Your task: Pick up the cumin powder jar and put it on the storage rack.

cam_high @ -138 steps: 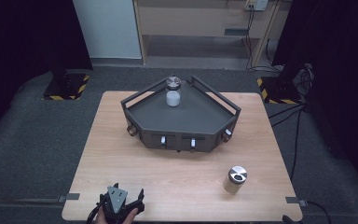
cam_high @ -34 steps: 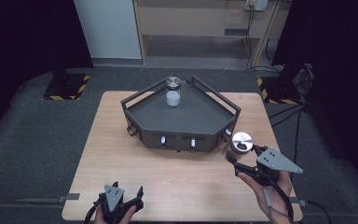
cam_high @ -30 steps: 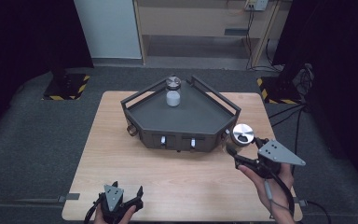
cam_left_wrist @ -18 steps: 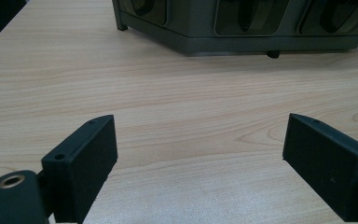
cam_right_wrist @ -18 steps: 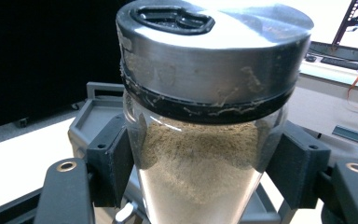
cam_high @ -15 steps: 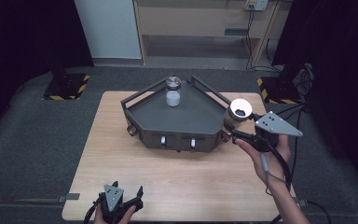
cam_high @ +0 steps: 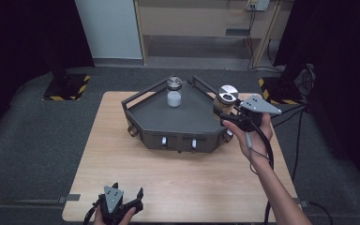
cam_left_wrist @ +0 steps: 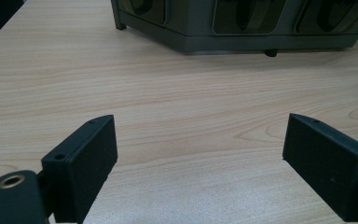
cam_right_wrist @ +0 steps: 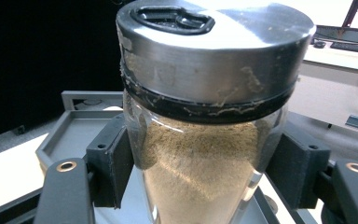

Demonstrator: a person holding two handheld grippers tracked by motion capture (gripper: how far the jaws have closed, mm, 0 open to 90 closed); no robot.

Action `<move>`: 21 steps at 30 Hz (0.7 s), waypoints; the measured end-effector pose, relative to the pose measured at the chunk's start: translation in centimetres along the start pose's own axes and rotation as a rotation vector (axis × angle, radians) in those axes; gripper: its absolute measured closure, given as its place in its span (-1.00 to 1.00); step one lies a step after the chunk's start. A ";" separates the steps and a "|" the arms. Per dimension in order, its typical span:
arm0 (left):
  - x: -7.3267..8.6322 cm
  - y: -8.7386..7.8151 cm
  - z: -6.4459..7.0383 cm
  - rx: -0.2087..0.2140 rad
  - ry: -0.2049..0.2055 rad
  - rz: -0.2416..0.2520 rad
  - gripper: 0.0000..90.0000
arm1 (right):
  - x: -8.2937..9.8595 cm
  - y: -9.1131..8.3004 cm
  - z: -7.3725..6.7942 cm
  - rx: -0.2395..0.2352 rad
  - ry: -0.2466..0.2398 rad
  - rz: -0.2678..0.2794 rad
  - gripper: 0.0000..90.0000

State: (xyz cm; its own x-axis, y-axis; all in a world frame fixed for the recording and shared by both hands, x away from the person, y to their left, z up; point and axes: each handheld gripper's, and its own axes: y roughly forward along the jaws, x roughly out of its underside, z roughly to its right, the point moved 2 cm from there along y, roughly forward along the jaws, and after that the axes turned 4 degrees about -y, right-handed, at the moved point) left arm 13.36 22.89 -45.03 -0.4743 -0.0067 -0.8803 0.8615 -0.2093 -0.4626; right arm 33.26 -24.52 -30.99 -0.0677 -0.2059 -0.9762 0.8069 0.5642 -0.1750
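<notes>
the right gripper [cam_high: 228, 114] is clenched on a spice jar [cam_right_wrist: 205, 116], its two black jaws pressing the clear glass body from either side just below the metal lid [cam_right_wrist: 214, 42], and it carries the jar in the air at the right-hand corner of the dark tray [cam_high: 168, 119], about level with the raised rail there. the likeliest trouble is the jar's base clipping that rail on the way in, since jar and rail look close in the high view; a knock could twist the smooth glass between the pads or let it slip down. a second risk is setting it too near the white jar [cam_high: 174, 95] already standing at the tray's back corner and tipping that one. the held jar stands upright, long axis vertical, lid up and powder settled in the lower part. the left gripper [cam_high: 122, 202] rests at the near edge of the table [cam_high: 103, 154], jaws spread wide with nothing between them, well apart from the work.
</notes>
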 end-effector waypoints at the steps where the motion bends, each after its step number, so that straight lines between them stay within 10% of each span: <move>1: 0.0 0.0 0.0 0.000 0.001 0.001 -0.80 | 0.1 0.4 0.0 0.000 0.003 -0.003 -0.31; 21: 0.1 0.0 -0.5 -0.013 0.004 -0.004 -0.80 | 1.3 7.1 0.9 0.028 0.011 -0.062 -0.31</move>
State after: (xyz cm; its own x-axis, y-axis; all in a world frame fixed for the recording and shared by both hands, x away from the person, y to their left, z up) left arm 13.37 23.37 -45.14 -0.4773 -0.0022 -0.8787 0.8617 -0.1968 -0.4676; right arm 39.42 -21.52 -33.38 -0.1247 -0.2312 -0.9649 0.8169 0.5280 -0.2321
